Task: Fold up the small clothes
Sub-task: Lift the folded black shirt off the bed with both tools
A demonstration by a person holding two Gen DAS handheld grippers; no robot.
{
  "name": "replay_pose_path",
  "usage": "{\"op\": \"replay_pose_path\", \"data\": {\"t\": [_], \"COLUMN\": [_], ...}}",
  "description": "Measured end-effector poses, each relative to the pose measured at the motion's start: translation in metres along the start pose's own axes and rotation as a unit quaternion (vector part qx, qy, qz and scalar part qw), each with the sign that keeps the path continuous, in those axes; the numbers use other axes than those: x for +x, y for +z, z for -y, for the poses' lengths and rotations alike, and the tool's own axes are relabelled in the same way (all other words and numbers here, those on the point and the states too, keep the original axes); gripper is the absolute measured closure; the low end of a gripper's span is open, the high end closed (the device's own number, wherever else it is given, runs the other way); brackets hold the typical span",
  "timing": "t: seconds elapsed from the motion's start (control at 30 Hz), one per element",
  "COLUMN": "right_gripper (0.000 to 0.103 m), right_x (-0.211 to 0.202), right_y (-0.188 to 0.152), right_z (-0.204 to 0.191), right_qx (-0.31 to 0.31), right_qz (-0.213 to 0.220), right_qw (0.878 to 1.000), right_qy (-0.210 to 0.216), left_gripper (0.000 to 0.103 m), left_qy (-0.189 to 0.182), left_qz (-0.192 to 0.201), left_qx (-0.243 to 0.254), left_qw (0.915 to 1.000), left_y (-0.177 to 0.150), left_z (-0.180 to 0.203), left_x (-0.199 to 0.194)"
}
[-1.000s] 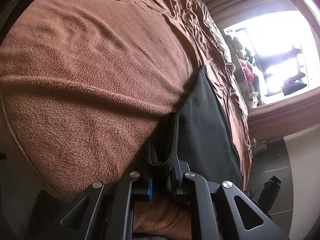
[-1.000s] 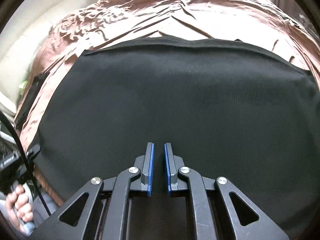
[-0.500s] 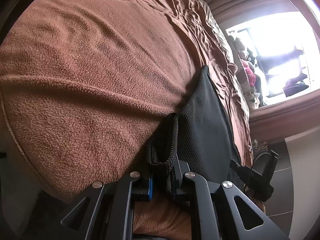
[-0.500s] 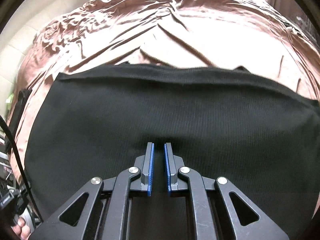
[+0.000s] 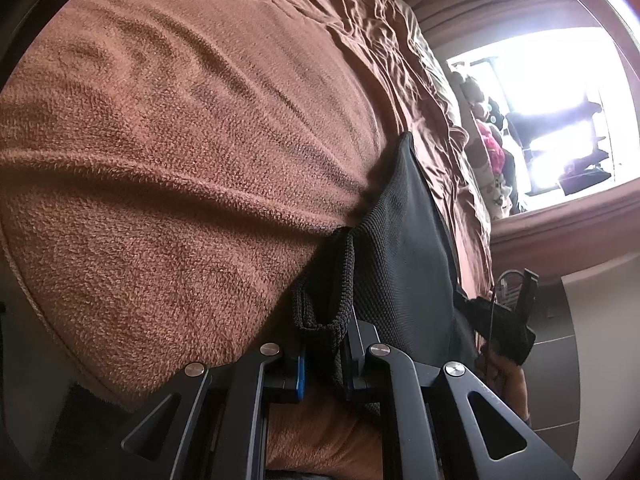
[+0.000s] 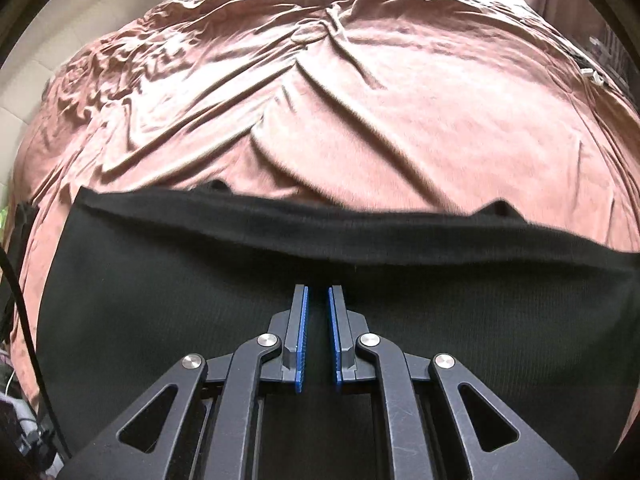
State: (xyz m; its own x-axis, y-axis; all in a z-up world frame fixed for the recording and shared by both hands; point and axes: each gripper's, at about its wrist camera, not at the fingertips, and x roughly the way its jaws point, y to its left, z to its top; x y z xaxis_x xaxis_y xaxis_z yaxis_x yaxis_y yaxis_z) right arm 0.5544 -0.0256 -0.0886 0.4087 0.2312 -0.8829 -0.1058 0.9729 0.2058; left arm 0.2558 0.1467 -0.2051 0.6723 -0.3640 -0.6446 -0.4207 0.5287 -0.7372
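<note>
A black knit garment (image 5: 400, 240) lies spread on a brown bed cover (image 5: 180, 160). My left gripper (image 5: 324, 344) is shut on a bunched near corner of it, and the cloth runs away from the jaws towards the window. In the right wrist view the garment (image 6: 200, 300) fills the lower half, its far hem a thick band just beyond my right gripper (image 6: 318, 292). That gripper's jaws stand almost together over the cloth; whether they pinch any fabric does not show. From the left wrist view, the right gripper (image 5: 516, 320) and the hand (image 5: 508, 376) holding it sit at the garment's right edge.
Wrinkled brown sheet (image 6: 400, 100) covers the bed beyond the garment. A bright window (image 5: 552, 100) with soft toys (image 5: 490, 148) stands past the bed. A dark cable (image 6: 24, 320) hangs at the left edge.
The right gripper moved forward over the garment, so the far hem now lies close to its tips. It has also come into the left wrist view. The left gripper kept still.
</note>
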Motion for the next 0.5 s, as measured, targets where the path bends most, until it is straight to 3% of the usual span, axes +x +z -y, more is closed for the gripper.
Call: {"op": "replay_pose_path", "data": {"t": [0.23, 0.33, 0.43, 0.5], "right_gripper": [0.098, 0.098, 0.098, 0.098], "right_x": [0.007, -0.008, -0.029, -0.042], "right_y": [0.015, 0.011, -0.005, -0.018], "right_z": [-0.008, -0.009, -0.010, -0.006], "right_qx": [0.002, 0.006, -0.011, -0.018], "right_qz": [-0.005, -0.003, 0.001, 0.001], "right_qw": [1.000, 1.000, 1.000, 1.000], "right_qy": [-0.024, -0.005, 0.010, 0.018], "left_gripper": [0.090, 0.095, 0.096, 0.096], "left_qy": [-0.006, -0.012, -0.032, -0.065], "left_qz": [-0.001, 0.000, 0.001, -0.001], "left_qx": [0.001, 0.002, 0.008, 0.018], "left_qw": [1.0000, 0.9999, 0.9994, 0.9977], "left_y": [0.002, 0.002, 0.004, 0.007], "left_z": [0.001, 0.000, 0.003, 0.008], "left_x": [0.000, -0.002, -0.006, -0.010]}}
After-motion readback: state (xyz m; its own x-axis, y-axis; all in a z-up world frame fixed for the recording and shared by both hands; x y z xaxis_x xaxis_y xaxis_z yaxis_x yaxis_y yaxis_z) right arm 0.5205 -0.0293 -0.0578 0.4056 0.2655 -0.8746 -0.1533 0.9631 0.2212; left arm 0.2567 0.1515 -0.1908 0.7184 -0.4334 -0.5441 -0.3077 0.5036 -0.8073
